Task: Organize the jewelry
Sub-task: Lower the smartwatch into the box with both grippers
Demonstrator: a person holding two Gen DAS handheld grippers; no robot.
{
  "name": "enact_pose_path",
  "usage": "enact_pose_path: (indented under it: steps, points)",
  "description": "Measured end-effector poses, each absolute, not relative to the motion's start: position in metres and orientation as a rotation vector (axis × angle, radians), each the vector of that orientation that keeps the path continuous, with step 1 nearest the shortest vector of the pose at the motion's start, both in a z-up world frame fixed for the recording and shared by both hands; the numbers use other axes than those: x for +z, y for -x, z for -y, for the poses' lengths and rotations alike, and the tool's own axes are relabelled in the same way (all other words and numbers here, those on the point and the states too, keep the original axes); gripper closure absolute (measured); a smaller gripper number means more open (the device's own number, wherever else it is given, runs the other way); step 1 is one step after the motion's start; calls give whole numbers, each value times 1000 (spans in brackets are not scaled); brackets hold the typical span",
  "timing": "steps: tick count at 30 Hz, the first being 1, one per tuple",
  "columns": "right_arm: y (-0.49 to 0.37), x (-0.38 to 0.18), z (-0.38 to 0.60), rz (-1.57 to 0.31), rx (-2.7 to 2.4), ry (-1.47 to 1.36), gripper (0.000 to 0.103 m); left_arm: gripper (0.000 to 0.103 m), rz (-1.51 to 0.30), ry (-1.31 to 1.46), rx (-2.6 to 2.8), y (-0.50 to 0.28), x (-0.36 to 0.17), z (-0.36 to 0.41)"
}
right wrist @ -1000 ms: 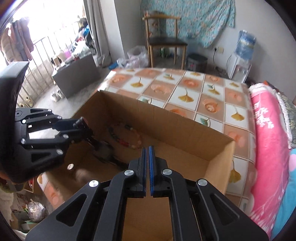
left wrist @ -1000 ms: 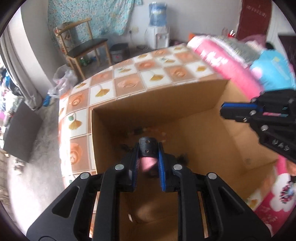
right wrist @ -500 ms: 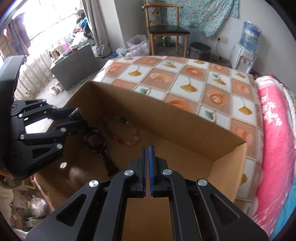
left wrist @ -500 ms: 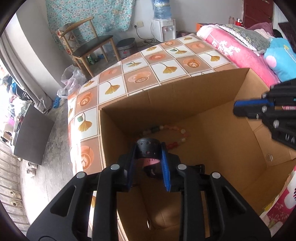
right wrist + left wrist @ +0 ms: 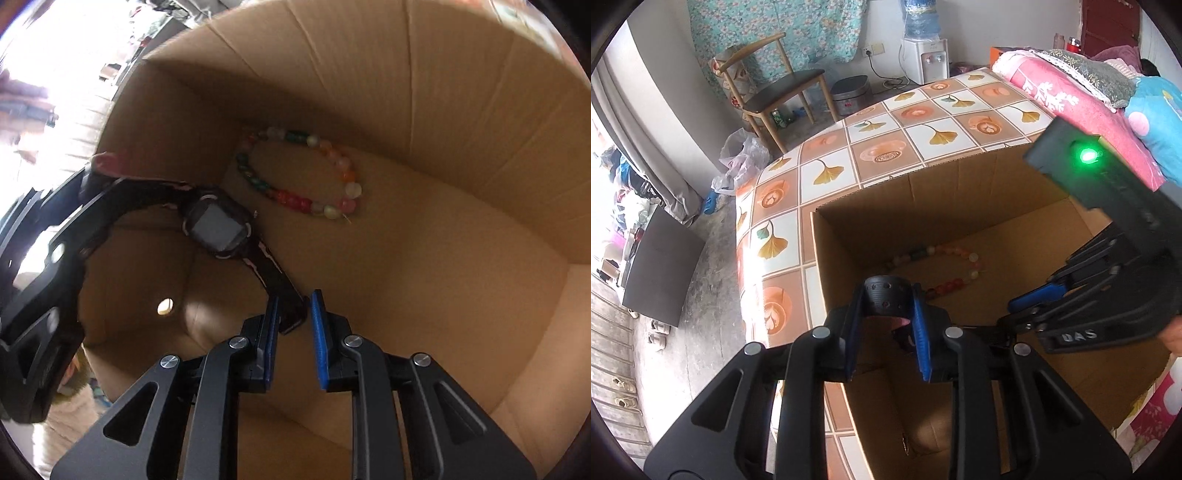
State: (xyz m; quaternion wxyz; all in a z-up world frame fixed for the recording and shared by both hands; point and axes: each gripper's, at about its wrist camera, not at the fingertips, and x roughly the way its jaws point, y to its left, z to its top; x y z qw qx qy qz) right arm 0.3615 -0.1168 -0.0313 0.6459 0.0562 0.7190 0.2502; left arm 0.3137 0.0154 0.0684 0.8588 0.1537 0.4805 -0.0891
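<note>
Your right gripper (image 5: 293, 314), just opening, straddles the watch (image 5: 218, 225) strap; close gently while the left gripper (image 5: 886, 314) grips the other end.

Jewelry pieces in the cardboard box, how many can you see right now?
2. A black watch hangs inside the box, one strap end held by the left gripper. A beaded bracelet lies on the floor near the far wall. More could be hidden.
</note>
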Motion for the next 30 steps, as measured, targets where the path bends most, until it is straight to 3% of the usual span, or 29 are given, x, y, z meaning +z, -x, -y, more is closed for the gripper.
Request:
enact_pose_path:
  steps: [18,30]
  points:
    - [-345,-46,128,-1743,550,-249,85,79,-1007,-322,-192,-313,67,-19]
    - [-323,-24,107,-1624,603,-55,93,79,-1018,-326,-198,-314,65,-19]
